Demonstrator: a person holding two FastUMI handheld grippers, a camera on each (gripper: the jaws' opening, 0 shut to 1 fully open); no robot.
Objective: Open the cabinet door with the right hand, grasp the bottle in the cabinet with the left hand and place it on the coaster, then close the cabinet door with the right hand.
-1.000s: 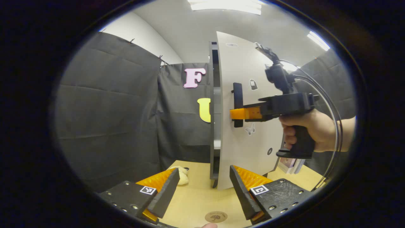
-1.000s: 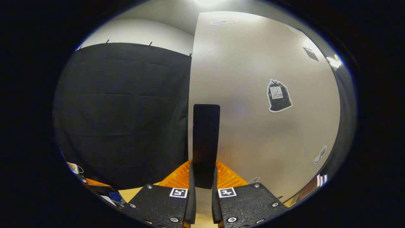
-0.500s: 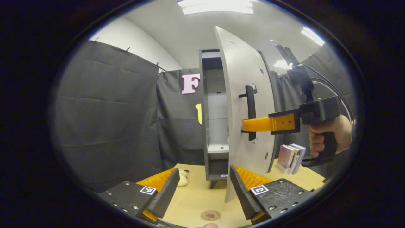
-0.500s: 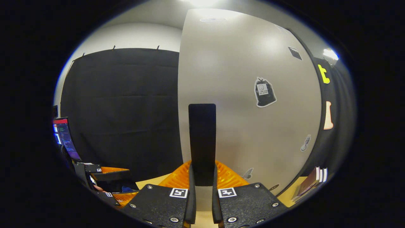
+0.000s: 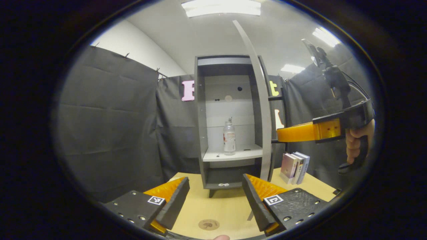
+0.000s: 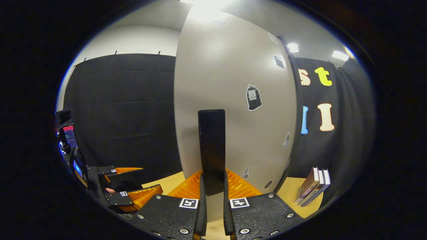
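Note:
The grey cabinet (image 5: 200, 133) stands open at the back of the wooden table. Its pale door (image 5: 263, 110) is swung out edge-on toward me. A clear bottle (image 5: 229, 137) with a red-and-white label stands upright on the middle shelf. My right gripper (image 6: 213, 196) is shut on the door's black handle (image 6: 211, 150); it also shows in the left gripper view (image 5: 280, 135), held by a hand. My left gripper (image 5: 215, 200) hangs open above the table, well short of the cabinet. A round brown coaster (image 5: 208, 224) lies on the table just below its fingers.
A few books (image 5: 295, 163) lean by the booth wall right of the cabinet, also seen in the right gripper view (image 6: 315, 186). A small pale object (image 5: 223, 184) lies on the cabinet's bottom shelf. A lit screen (image 6: 69, 135) stands at the far left.
The right gripper has pulled the door from nearly closed to wide open by its handle. The cabinet's inside and the bottle have come into sight. The left gripper stayed open.

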